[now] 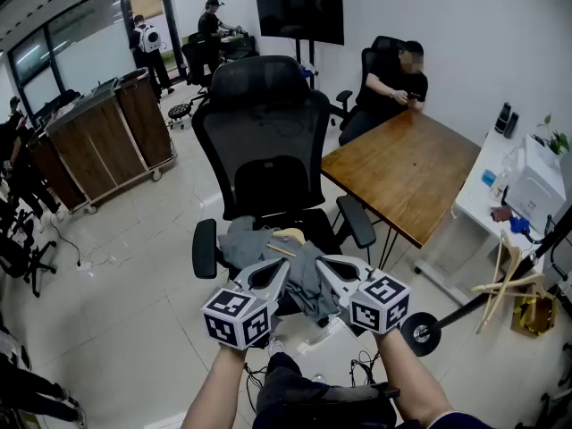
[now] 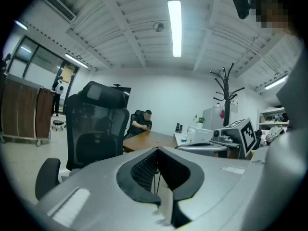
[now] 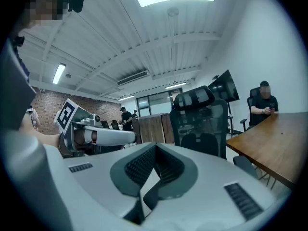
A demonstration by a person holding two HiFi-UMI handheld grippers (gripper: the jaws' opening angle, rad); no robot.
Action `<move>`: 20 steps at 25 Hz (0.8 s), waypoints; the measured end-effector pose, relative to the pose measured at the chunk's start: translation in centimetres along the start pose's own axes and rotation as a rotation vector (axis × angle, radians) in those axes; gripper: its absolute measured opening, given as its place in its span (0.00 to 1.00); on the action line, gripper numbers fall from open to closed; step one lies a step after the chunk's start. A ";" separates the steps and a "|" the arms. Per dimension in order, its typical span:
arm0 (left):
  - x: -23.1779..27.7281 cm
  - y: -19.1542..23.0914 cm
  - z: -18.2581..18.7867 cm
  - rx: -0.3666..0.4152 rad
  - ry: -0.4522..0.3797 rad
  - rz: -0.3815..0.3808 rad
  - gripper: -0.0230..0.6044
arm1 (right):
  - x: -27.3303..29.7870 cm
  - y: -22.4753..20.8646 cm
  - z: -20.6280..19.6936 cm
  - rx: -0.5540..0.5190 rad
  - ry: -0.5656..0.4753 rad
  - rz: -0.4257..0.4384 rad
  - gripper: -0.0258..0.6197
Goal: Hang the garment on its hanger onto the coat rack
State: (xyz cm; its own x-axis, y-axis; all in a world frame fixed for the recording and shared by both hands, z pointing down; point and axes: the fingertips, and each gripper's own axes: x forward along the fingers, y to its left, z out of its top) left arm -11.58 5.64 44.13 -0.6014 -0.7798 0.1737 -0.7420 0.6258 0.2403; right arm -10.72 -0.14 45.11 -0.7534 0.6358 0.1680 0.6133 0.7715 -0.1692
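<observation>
A grey garment lies crumpled on the seat of a black office chair, and a piece of its pale wooden hanger shows on top. My left gripper and right gripper hover side by side just in front of the seat, over the garment's near edge. Both are shut with nothing between their pads. The black coat rack stands to the right; in the head view its round base is on the floor at my right. The left gripper and right gripper point toward the chair.
A wooden table stands right of the chair, with a seated person at its far end. Wooden hangers lean by a white desk. At the left stands a wheeled wooden cabinet. More people stand at the back.
</observation>
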 end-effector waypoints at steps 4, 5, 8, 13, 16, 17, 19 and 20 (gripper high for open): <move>0.2 0.6 0.0 -0.007 -0.001 0.002 0.02 | 0.6 -0.3 -0.3 0.011 0.004 0.001 0.04; 0.3 0.9 0.1 -0.009 -0.003 0.003 0.02 | 0.9 -0.5 -0.3 0.013 0.007 0.002 0.04; 1.0 2.4 -0.2 -0.024 0.004 0.008 0.02 | 2.2 -1.1 -0.8 0.022 0.023 0.004 0.04; 3.4 5.7 -0.4 -0.060 0.020 -0.005 0.02 | 5.2 -3.4 -1.1 0.042 0.052 -0.011 0.04; 5.3 8.3 0.2 -0.073 0.020 -0.023 0.02 | 7.6 -5.4 -0.8 0.041 0.063 -0.034 0.04; 5.9 9.3 0.3 -0.074 0.022 -0.030 0.02 | 8.4 -6.2 -0.5 0.042 0.063 -0.044 0.04; 7.2 11.2 0.8 -0.075 0.025 -0.042 0.02 | 10.1 -7.5 0.1 0.039 0.061 -0.063 0.04; 7.9 12.1 1.1 -0.076 0.026 -0.048 0.02 | 11.0 -8.2 0.5 0.037 0.060 -0.072 0.04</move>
State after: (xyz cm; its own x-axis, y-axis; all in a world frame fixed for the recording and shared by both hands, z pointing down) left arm -25.64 7.11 47.35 -0.5569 -0.8099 0.1845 -0.7447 0.5852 0.3210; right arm -24.09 0.52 47.82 -0.7791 0.5795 0.2391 0.5477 0.8148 -0.1901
